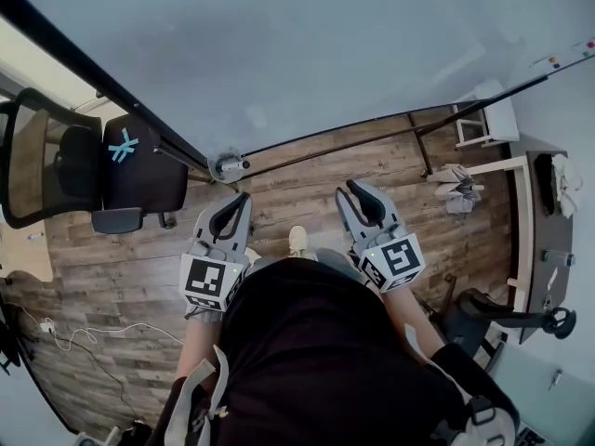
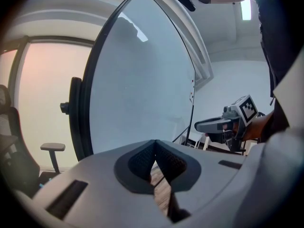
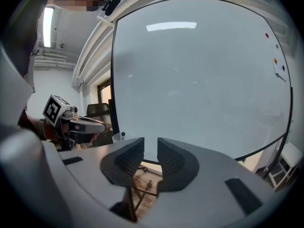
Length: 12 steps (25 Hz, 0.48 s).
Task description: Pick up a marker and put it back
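Note:
A small clear cup [image 1: 228, 166] hangs at the lower edge of the whiteboard [image 1: 307, 45]; in the right gripper view a black-capped marker [image 3: 122, 136] stands in it. My left gripper [image 1: 244, 197] is held above the wooden floor just right of and below the cup, its jaws touching at the tips with nothing between them [image 2: 154, 145]. My right gripper [image 1: 350, 187] is level with it further right, its jaws a narrow gap apart and empty [image 3: 150, 148]. Each gripper shows in the other's view: the right gripper [image 2: 209, 126] and the left gripper [image 3: 95, 124].
A black office chair [image 1: 84, 165] stands at the left beside the board's frame. A white stool [image 1: 493, 119], a grey desk [image 1: 548, 230] and a bundle of cloth [image 1: 456, 186] are at the right. Cables [image 1: 74, 333] lie on the floor at lower left. Small magnets [image 3: 275, 61] dot the board.

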{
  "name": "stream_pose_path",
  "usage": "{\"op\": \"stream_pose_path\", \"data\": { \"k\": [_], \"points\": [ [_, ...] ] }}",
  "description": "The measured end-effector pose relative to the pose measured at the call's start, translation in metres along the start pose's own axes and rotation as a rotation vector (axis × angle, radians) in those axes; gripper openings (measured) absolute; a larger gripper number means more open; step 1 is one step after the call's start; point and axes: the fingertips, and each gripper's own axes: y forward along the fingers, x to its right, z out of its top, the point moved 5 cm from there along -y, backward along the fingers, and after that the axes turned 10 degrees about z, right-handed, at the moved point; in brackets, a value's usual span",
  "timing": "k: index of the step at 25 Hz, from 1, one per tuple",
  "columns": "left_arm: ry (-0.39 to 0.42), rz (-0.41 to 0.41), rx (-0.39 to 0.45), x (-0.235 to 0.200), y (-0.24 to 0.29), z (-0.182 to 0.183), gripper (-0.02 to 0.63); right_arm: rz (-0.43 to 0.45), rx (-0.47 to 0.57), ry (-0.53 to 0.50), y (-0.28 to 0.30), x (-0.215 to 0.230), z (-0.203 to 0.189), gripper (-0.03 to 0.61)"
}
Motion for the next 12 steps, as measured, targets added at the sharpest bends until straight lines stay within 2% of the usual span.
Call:
{"op": "stream_pose_path", "data": {
  "k": [12],
  "points": [
    [0.022, -0.021, -0.004, -0.007, -0.002, 0.005, 0.008, 0.006, -0.016, -0.017, 0.007, -0.017, -0.001, 0.095]
  ]
}}
